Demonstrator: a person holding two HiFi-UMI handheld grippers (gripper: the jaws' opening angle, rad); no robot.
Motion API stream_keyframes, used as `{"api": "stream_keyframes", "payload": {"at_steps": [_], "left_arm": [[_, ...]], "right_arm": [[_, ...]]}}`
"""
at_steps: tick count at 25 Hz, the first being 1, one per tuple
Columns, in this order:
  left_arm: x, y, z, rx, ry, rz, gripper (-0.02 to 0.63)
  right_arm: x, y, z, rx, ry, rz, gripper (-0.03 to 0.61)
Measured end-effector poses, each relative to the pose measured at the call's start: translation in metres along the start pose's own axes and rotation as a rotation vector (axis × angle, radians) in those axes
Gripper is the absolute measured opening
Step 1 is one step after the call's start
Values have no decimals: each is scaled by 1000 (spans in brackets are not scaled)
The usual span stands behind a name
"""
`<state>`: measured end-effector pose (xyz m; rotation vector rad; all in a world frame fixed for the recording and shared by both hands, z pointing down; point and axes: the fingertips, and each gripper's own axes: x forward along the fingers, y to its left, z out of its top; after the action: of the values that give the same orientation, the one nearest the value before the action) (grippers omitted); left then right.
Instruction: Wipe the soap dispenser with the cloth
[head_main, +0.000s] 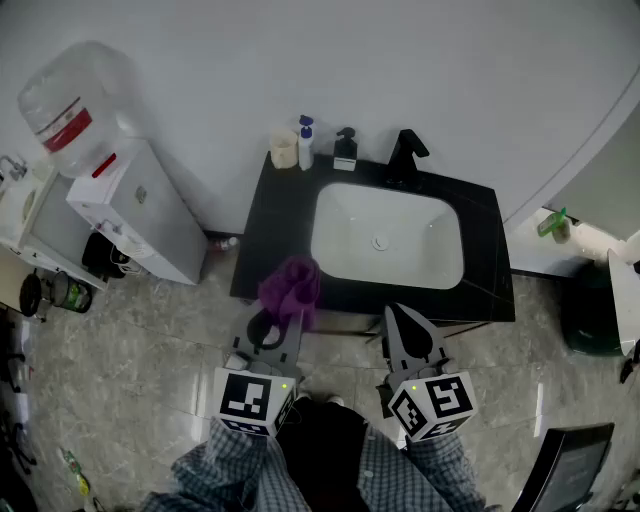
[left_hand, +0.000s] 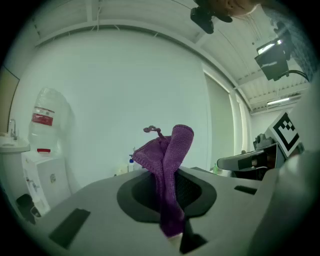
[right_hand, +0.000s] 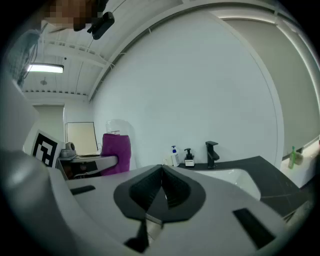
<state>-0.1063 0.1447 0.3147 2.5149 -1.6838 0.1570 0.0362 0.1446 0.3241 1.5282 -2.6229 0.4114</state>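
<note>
Down at the bottom centre of the head view, the left gripper (head_main: 284, 325) is clamped on a purple cloth (head_main: 291, 287), which bunches up above its jaws and hangs over the front left edge of the black counter (head_main: 268, 232). The left gripper view shows the cloth pinched between the two jaws, its folded end standing up past them. The right gripper (right_hand: 161, 176) sits just to the right, near the counter's front edge, with its jaws pressed together and nothing between them. The black soap dispenser (head_main: 345, 148) stands upright at the back of the counter, upper centre of the frame, well apart from both grippers. A blue-capped bottle (head_main: 305, 143) stands just left of it and the black faucet (head_main: 406, 155) to its right, behind the white basin (head_main: 385, 238). A water cooler (head_main: 135, 212) stands at the upper left.
</note>
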Motion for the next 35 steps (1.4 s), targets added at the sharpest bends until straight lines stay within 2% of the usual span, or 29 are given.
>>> {"api": "stream_keyframes", "payload": {"at_steps": [22, 35], "left_arm": [[-5, -14, 7, 16, -4, 18, 60], [-13, -44, 15, 22, -28, 56, 60]], "right_arm": [[-17, -12, 2, 48, -11, 0, 19], [-52, -33, 4, 41, -26, 8, 18]]}}
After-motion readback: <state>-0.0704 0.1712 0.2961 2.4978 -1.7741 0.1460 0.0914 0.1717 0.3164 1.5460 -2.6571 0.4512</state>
